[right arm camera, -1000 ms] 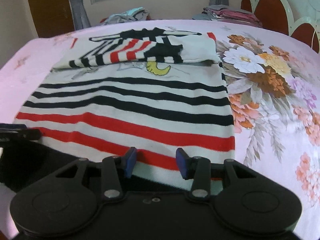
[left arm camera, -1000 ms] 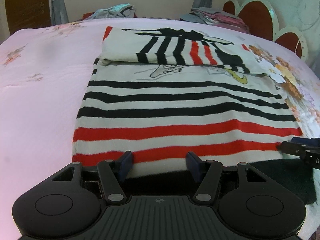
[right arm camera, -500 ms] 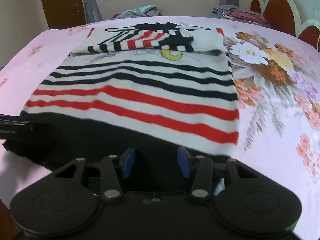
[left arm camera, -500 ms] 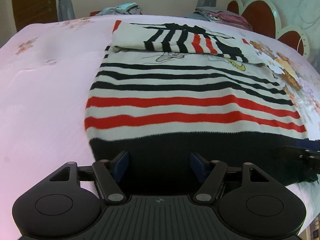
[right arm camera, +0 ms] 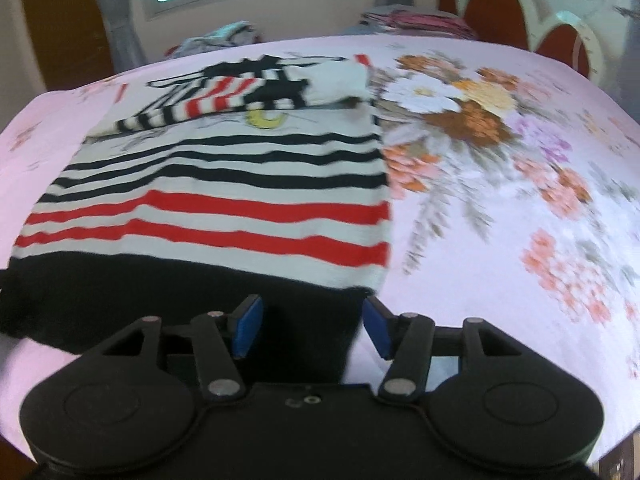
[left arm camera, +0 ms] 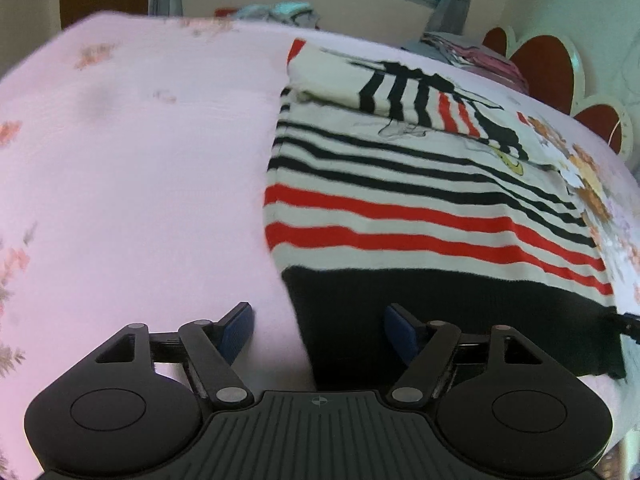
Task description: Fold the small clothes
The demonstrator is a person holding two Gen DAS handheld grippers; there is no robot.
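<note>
**Left wrist view: sweater half folded, both grippers off the hem**

Left gripper (left arm camera: 316, 330) has just been opening; its jaws stand apart over the near-left corner of the black hem (left arm camera: 440, 304), pinching nothing. Right gripper (right arm camera: 310, 326), the same, at the near-right corner. The striped sweater (left arm camera: 420, 208) lies flat on the pink bedsheet (left arm camera: 140, 168), sleeves (right arm camera: 224, 100) folded in already. I'd say the bottom-to-top fold is left. Both grippers tilt down at the bed.

Bed: a big bed with a soft pink sheet (left arm camera: 140, 168) with flowers printed on it (most on the right side).
On it: a knitted sweater with red, black and white stripes (left arm camera: 420, 216), lying flat.
Far edge: small piles of clothes (right arm camera: 224, 38).
</note>
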